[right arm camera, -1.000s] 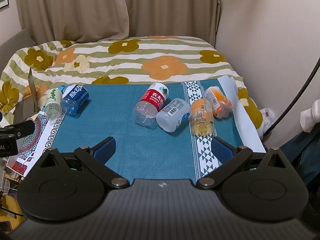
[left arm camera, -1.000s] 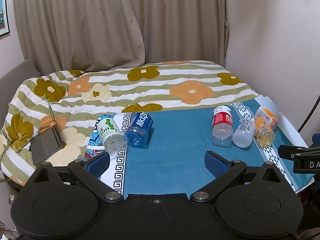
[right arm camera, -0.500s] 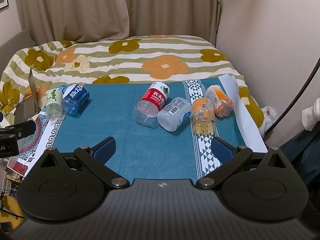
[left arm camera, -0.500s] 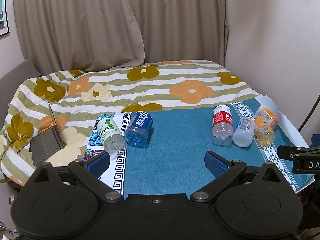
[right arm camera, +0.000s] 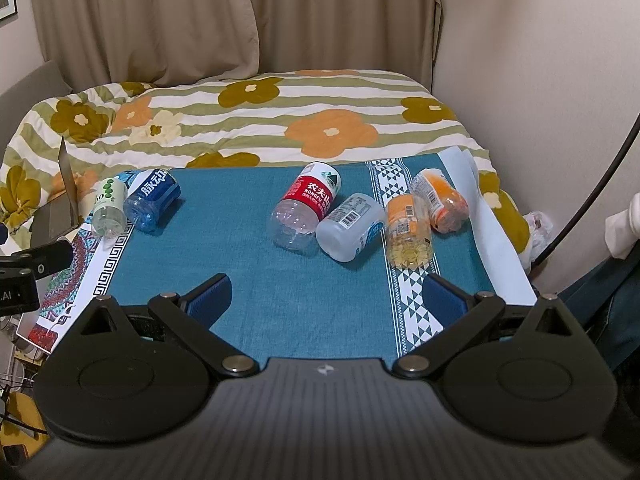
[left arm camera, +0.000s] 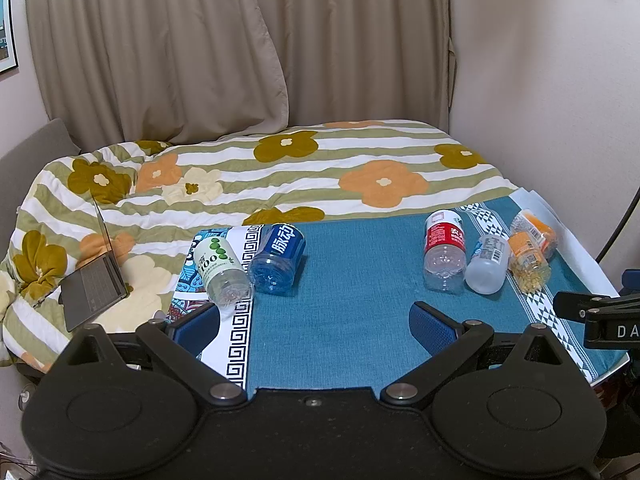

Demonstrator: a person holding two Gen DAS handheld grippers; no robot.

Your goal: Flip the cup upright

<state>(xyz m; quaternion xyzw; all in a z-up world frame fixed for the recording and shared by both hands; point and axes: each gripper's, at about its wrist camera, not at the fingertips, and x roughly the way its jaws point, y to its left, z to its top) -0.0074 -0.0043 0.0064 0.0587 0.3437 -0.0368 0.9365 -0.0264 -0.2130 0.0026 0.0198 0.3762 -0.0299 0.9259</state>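
Observation:
Several cut-bottle cups lie on their sides on a teal cloth [left arm camera: 352, 288]. At the left are a green-label cup [left arm camera: 222, 268] and a blue-label cup [left arm camera: 278, 258]. At the right lie a red-label cup [right arm camera: 306, 206], a clear white-label cup [right arm camera: 350, 226] and two orange-label cups [right arm camera: 408, 226] [right arm camera: 440, 196]. My left gripper [left arm camera: 316, 322] is open and empty, just short of the left pair. My right gripper [right arm camera: 326, 292] is open and empty, just short of the right group.
The cloth lies on the near end of a bed with a flowered quilt [left arm camera: 280, 176]. An open laptop [left arm camera: 94, 280] sits on the quilt at the left. Curtains and a wall stand behind. A black cable [right arm camera: 592, 184] runs along the right.
The right gripper has drifted slightly forward toward the right group of cups. The left gripper has barely moved. No cup has moved.

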